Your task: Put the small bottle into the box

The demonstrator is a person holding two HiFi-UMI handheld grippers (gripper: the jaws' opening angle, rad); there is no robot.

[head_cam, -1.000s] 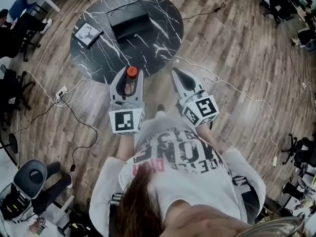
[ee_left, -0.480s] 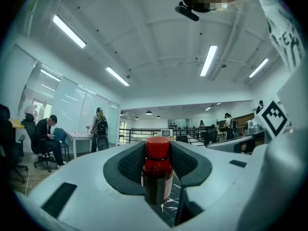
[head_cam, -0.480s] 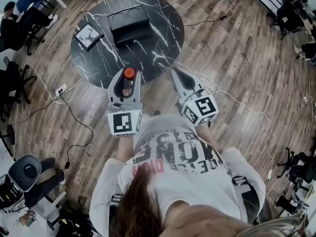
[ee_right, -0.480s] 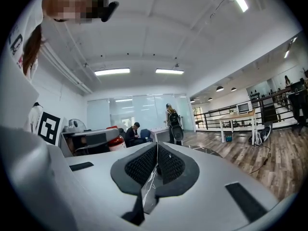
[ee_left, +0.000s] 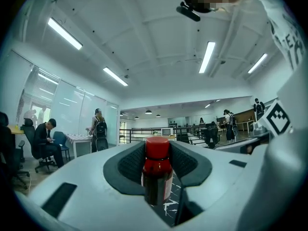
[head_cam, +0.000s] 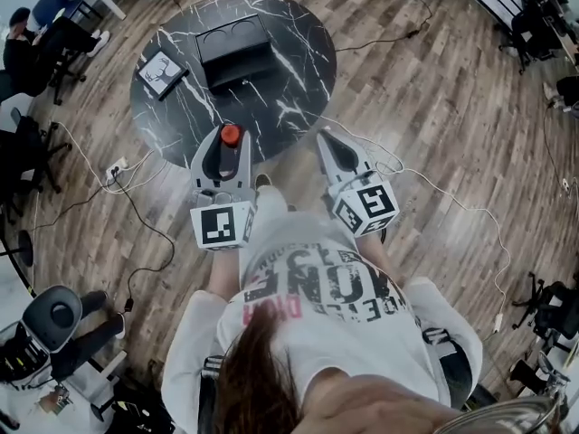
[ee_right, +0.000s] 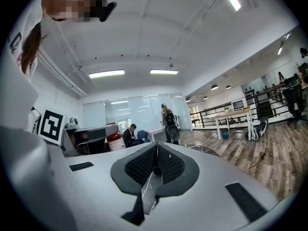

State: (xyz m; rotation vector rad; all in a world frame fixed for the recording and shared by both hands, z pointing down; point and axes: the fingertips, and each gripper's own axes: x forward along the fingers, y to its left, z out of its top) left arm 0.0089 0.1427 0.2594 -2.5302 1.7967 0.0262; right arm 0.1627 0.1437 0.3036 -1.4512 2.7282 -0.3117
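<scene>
Transport step: left gripper clamps the small bottle, right gripper clenched empty; next it likely must reach the box

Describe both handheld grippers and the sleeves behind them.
Left gripper and right gripper are alike: light grey tapered fingers lined with black ribbed pads, and a white cube with black square markers at the back. The sleeves are long and white.
</scene>
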